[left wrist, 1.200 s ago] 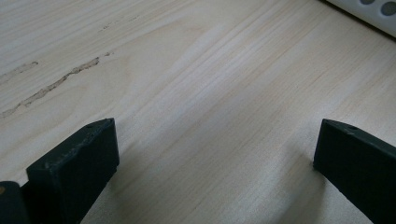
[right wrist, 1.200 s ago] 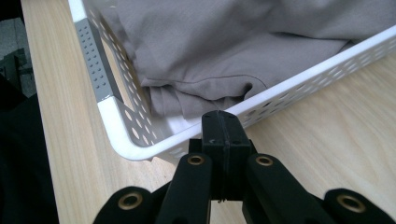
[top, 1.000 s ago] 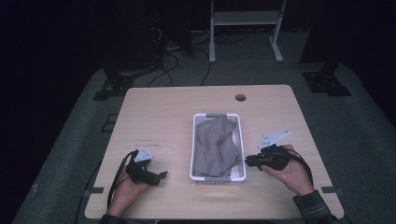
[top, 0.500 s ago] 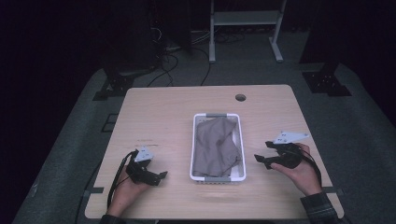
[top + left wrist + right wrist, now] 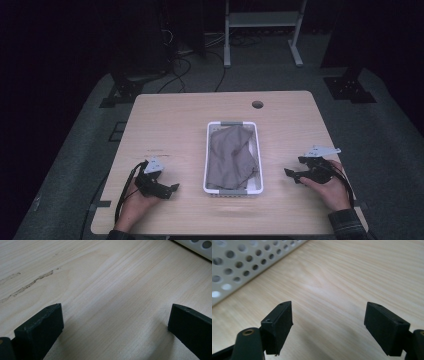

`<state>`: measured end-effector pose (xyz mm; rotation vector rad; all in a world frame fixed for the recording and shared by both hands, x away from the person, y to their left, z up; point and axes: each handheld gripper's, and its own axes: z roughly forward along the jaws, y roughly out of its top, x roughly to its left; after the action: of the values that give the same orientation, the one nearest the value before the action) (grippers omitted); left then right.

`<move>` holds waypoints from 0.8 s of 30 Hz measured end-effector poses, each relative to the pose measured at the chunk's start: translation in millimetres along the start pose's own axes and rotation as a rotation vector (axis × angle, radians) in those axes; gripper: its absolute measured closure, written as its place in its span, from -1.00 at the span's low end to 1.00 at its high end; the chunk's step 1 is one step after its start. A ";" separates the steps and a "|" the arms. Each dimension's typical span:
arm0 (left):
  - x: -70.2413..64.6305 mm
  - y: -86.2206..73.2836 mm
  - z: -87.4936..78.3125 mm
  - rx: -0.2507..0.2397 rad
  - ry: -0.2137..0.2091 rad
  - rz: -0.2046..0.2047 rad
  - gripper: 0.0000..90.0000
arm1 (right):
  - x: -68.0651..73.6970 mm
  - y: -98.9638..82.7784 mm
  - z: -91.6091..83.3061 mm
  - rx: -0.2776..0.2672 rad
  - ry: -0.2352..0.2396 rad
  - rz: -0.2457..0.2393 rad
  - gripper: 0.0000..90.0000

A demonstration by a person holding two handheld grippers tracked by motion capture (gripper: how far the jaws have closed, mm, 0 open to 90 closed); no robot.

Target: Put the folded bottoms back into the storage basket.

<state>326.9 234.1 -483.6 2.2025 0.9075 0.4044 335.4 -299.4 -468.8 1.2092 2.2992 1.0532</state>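
A white perforated basket stands in the middle of the wooden table with a crumpled grey cloth lying inside it. My left gripper rests low on the table to the basket's left, jaws wide apart over bare wood. My right gripper sits on the table to the basket's right, also open with nothing between its jaws. The basket's holed wall runs across the upper left of the right gripper view, and its corner peeks in at the top right of the left gripper view.
A round cable hole sits near the table's far edge. Scuff marks streak the wood ahead of the left gripper. Dark floor, cables and a white stand's legs lie beyond the table.
My right gripper has drawn back from the basket's right side toward the table's right edge. The left gripper has stayed put.
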 end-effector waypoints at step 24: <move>0.0 0.0 0.0 0.000 0.000 0.000 -1.00 | -5.1 -11.1 13.9 0.012 -0.065 0.018 -0.72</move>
<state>326.8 234.0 -483.6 2.2024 0.9075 0.4044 340.3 -301.2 -486.6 1.2518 2.2523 0.9931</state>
